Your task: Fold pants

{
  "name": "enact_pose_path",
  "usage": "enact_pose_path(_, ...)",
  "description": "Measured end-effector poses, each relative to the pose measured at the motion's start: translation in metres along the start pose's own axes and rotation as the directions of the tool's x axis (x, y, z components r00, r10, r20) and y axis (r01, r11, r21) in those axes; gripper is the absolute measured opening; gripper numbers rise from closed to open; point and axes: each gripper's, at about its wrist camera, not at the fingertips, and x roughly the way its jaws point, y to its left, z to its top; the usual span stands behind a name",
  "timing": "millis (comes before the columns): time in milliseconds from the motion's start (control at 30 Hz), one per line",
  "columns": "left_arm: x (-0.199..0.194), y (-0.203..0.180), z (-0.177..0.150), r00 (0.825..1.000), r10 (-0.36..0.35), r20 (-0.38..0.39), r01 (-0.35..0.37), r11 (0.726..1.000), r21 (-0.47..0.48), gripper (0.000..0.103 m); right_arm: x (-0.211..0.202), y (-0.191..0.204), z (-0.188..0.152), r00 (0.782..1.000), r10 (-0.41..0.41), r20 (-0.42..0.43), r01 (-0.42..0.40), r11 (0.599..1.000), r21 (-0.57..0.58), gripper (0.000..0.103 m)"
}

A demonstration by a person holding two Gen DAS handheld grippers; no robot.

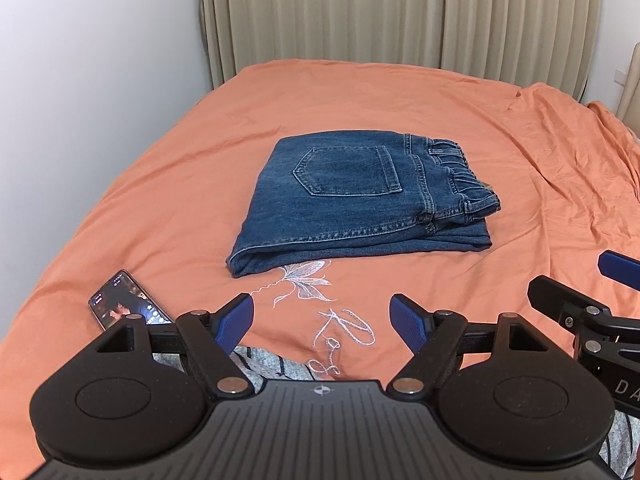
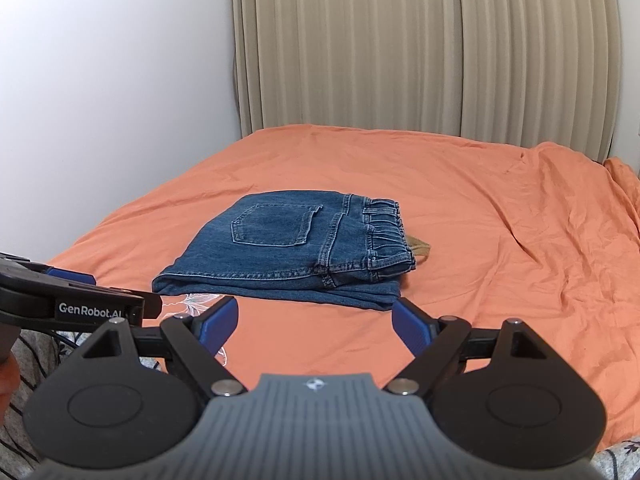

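Blue denim pants (image 1: 360, 200) lie folded into a compact stack in the middle of the orange bed sheet (image 1: 460, 120), back pocket up and the elastic waistband to the right. They also show in the right wrist view (image 2: 288, 252). My left gripper (image 1: 322, 320) is open and empty, held near the bed's front edge, well short of the pants. My right gripper (image 2: 314, 322) is open and empty, also short of the pants. Each gripper's side shows in the other's view.
A phone (image 1: 126, 300) with a lit screen lies on the sheet at the front left. Beige curtains (image 1: 400, 12) and a white wall (image 1: 92, 40) stand behind the bed. A grey patterned cloth (image 1: 272, 364) lies at the front edge. The sheet is wrinkled on the right.
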Motion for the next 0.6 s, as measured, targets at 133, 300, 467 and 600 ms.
enact_pose_path(133,0.0008,-0.0004,0.0004,1.000,-0.001,-0.002,0.001,1.000,-0.001,0.090,0.0003,-0.0021,0.0000,1.000,0.000,-0.002,0.000,1.000,0.007,0.080)
enact_pose_path(300,0.0013,-0.0002,0.0009,1.000,0.002,-0.005,-0.002,1.000,-0.001,0.090,0.0018,-0.0023,-0.0014,1.000,0.000,-0.002,0.000,1.000,-0.002,0.080)
enact_pose_path(467,0.0019,-0.0016,0.0011,1.000,0.018,-0.005,-0.018,1.000,0.006,0.090,0.0023,-0.0023,-0.0030,1.000,0.002,0.000,-0.002,1.000,0.005,0.080)
enact_pose_path(600,0.0012,-0.0030,0.0010,0.999,0.032,0.004,-0.033,0.999,0.011,0.090,0.0019,-0.0033,-0.0035,1.000,-0.001,0.001,0.001,1.000,0.005,0.081)
